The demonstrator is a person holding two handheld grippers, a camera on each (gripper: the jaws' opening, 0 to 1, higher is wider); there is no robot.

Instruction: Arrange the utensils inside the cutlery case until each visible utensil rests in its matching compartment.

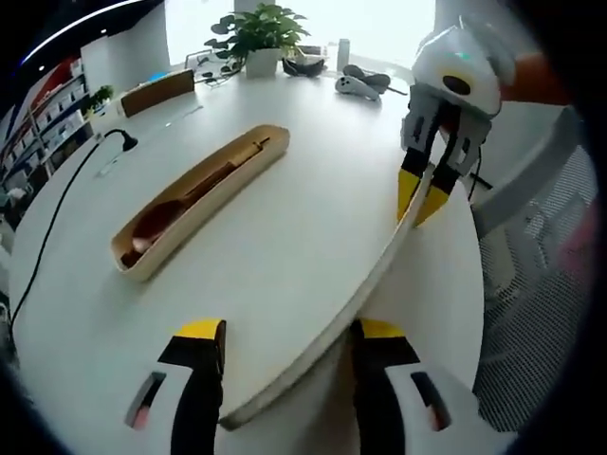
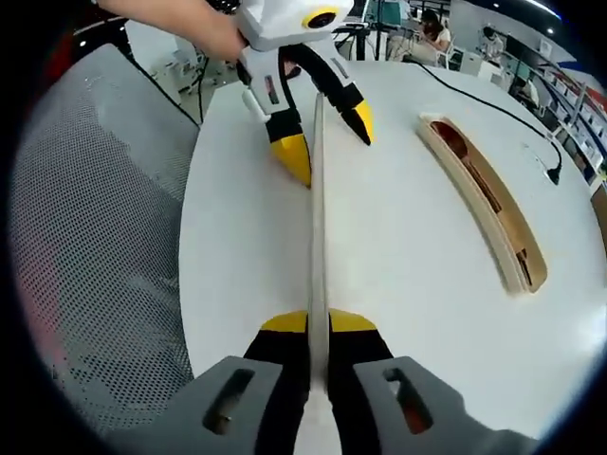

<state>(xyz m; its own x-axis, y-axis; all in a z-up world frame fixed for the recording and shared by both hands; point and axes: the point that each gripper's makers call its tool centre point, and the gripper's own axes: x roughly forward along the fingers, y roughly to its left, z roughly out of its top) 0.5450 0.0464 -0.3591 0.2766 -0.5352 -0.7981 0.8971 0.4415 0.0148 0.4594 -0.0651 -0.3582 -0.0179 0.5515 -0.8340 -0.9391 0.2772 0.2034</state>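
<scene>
A round white table (image 1: 285, 237) held a long, pale wooden cutlery case (image 1: 194, 204), lying open with dark reddish utensils (image 1: 166, 213) resting inside; their exact kinds and compartments were too small to tell. Across the table's near side stretched the case's flat lid (image 1: 360, 294), a long thin wooden strip seen edge-on. The right gripper (image 2: 318, 327) had its yellow-tipped jaws pinched narrowly on one end of the lid. The left gripper (image 2: 327, 128) stood at the lid's far end with its jaws spread wide, one on each side of the strip, not clearly gripping it. A potted plant (image 1: 261, 38) stood at the far edge. By the look of it, the utensils were already in the case, and the lid remained off, well apart from it.
</scene>
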